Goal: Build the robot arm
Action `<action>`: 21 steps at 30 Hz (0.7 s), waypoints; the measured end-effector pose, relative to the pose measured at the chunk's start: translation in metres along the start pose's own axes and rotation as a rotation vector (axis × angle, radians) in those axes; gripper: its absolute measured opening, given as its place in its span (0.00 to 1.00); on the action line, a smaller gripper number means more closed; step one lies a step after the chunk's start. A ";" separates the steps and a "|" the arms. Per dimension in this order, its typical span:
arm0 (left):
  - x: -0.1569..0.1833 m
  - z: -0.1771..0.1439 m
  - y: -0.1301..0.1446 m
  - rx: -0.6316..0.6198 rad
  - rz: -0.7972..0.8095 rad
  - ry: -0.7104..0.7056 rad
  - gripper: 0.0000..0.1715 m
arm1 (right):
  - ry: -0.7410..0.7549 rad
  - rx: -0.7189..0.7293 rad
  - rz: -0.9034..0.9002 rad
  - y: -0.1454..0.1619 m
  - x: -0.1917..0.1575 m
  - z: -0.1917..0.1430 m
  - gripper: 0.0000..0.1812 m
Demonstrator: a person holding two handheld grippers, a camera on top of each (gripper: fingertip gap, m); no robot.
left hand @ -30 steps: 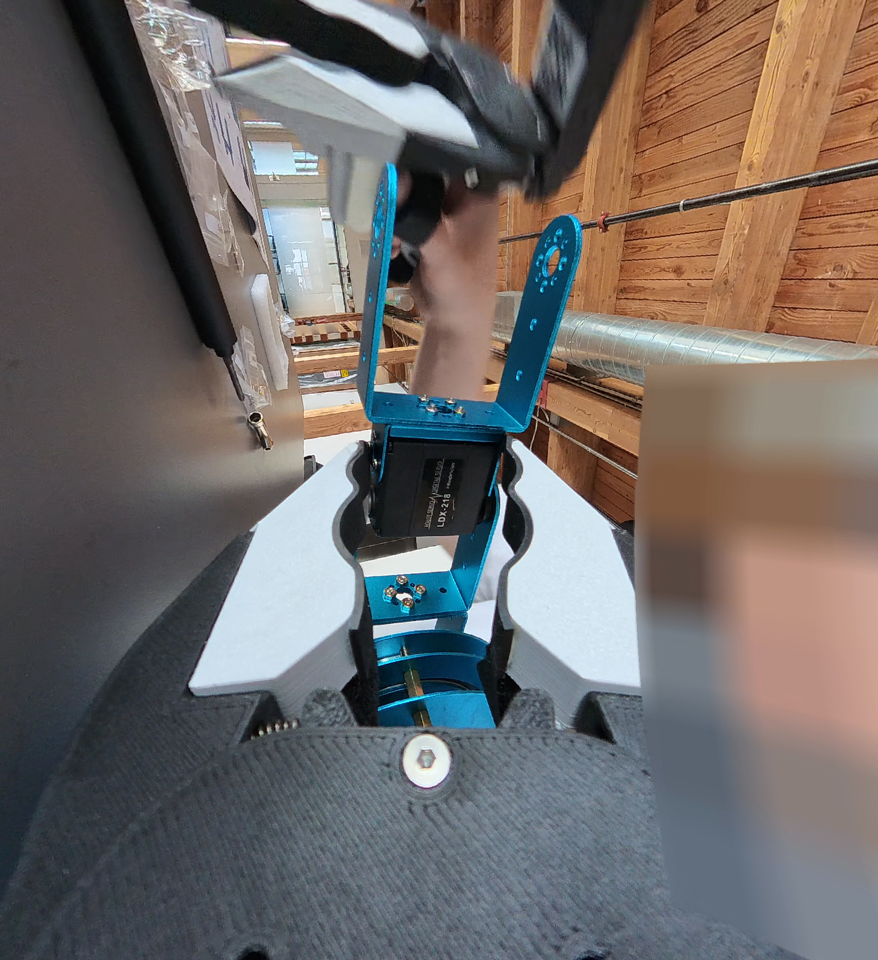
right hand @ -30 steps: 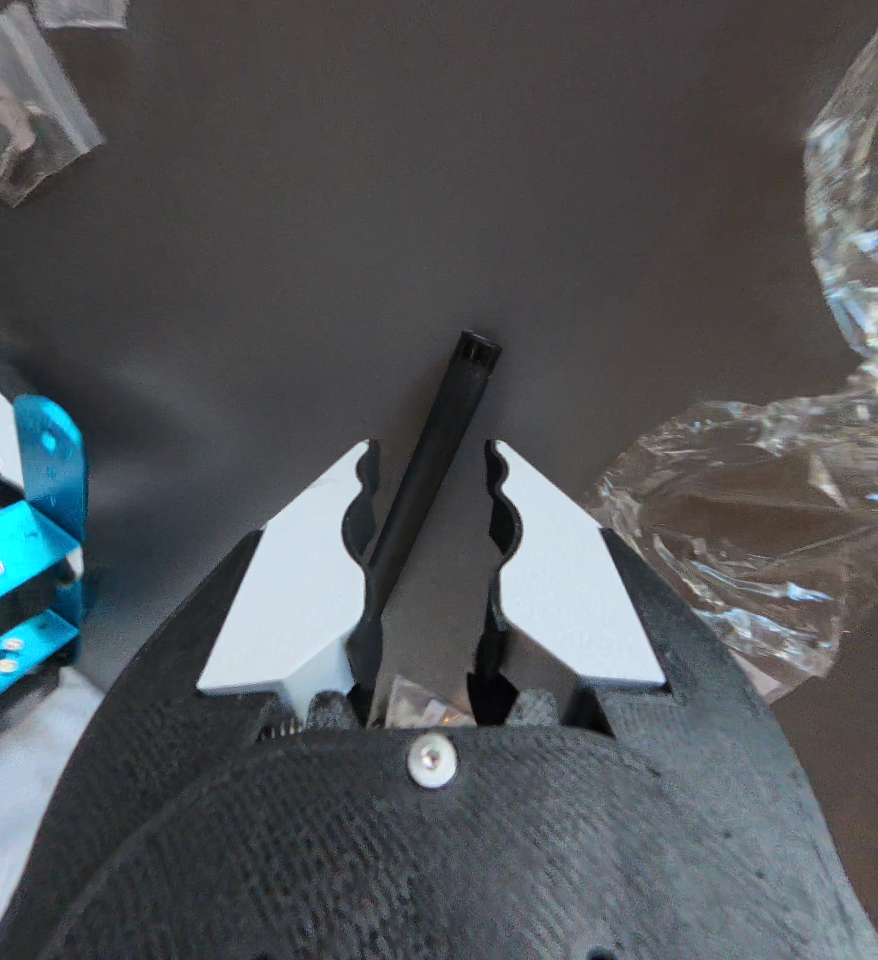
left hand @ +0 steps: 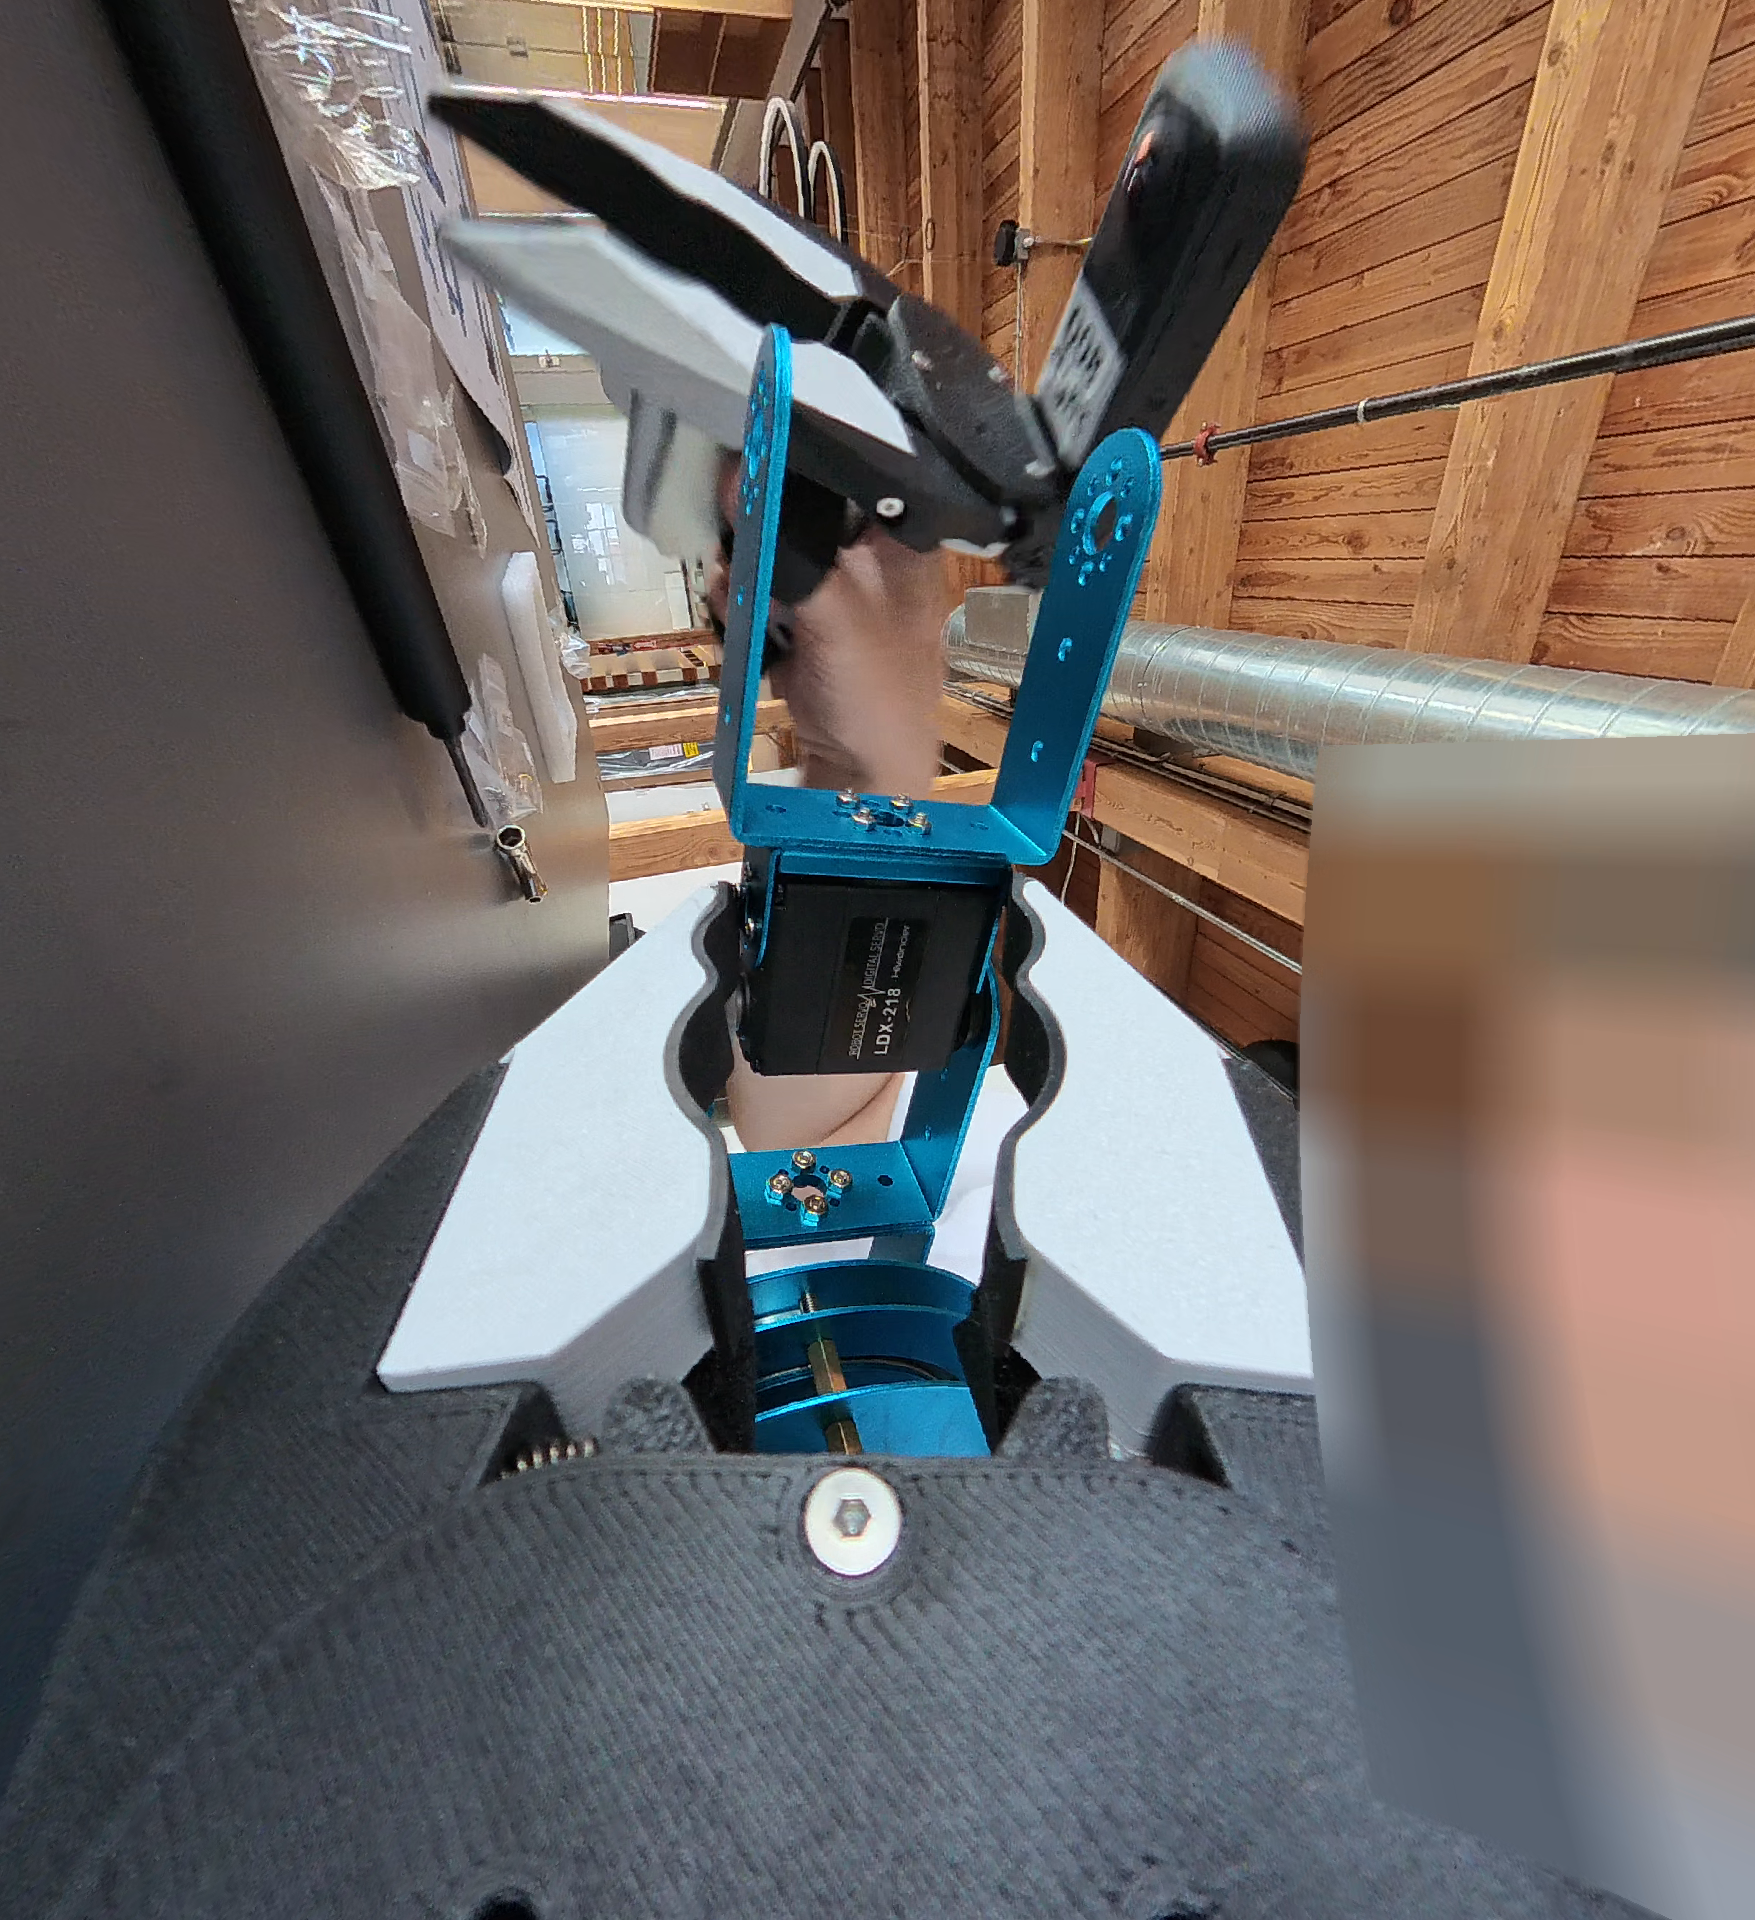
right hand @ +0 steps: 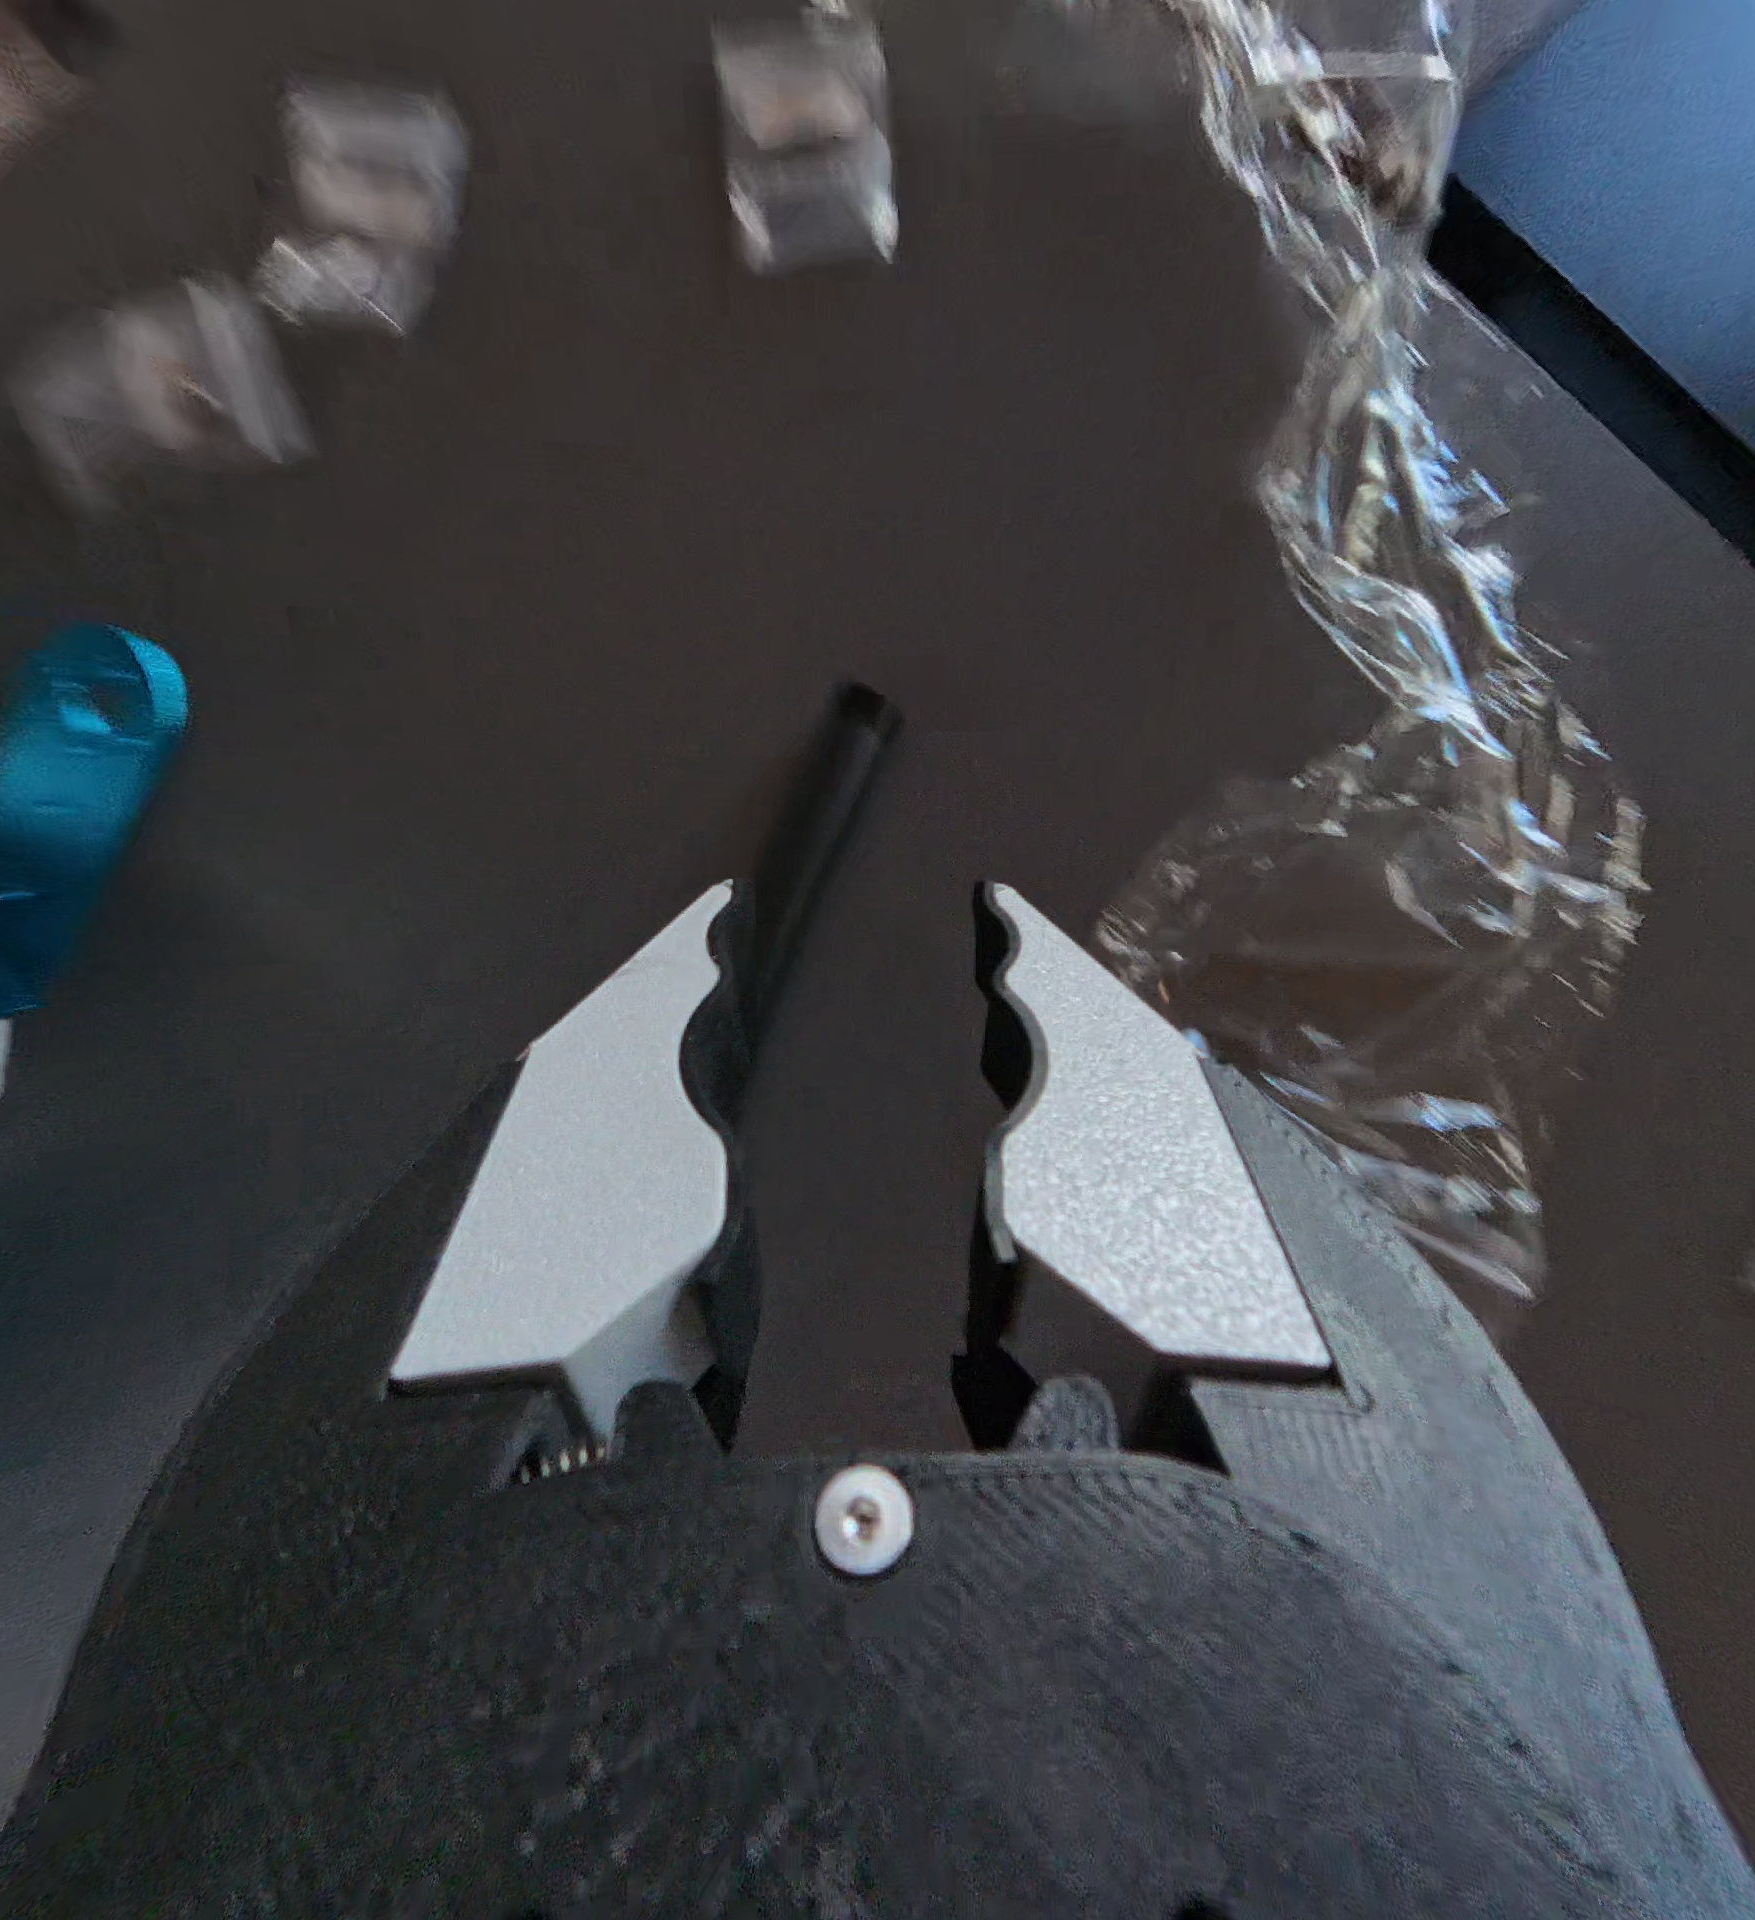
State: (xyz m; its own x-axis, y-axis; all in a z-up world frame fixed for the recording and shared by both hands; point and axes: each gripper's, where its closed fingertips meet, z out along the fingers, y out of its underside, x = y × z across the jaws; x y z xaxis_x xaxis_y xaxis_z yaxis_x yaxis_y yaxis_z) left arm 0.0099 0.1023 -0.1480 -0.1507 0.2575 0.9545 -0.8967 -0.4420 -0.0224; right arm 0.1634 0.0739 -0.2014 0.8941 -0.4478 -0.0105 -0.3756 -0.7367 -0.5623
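My left gripper is shut on a black servo mounted in a blue metal bracket assembly, with a blue round base between the fingers. A blue U-bracket sticks out beyond the fingertips. My right gripper, held by a hand, hovers just past that U-bracket. In the right wrist view the right gripper carries a thin black rod-shaped tool along its left finger. The jaws stand apart, with a gap to the right of the rod. The blue bracket shows blurred at the left.
The dark table holds crumpled clear plastic on the right and several small clear bags at the far side. A black-handled screwdriver and a small metal socket lie on it. A blue object sits at the far right.
The right gripper has moved and tilted, and its view now shows more of the far table and bags. The rod kept its place between the fingers. The left gripper still holds the servo.
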 end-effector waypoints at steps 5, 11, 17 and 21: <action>0.001 -0.001 0.000 0.001 0.003 -0.001 0.29 | -0.011 -0.243 0.071 0.006 -0.029 0.017 0.20; 0.001 -0.001 0.000 0.001 0.007 -0.002 0.29 | 0.024 -0.419 0.068 0.018 -0.037 0.037 0.18; -0.001 -0.001 -0.001 0.006 -0.004 -0.002 0.29 | 0.048 -0.511 0.035 0.027 -0.038 0.040 0.12; -0.002 -0.002 -0.002 0.016 -0.012 -0.009 0.29 | 0.005 -0.516 0.040 0.027 -0.037 0.040 0.11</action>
State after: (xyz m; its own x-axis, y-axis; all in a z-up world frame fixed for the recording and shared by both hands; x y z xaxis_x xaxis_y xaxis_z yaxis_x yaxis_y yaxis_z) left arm 0.0114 0.1048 -0.1508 -0.1360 0.2554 0.9572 -0.8918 -0.4524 -0.0060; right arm 0.1300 0.0910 -0.2495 0.8759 -0.4822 -0.0192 -0.4820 -0.8725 -0.0803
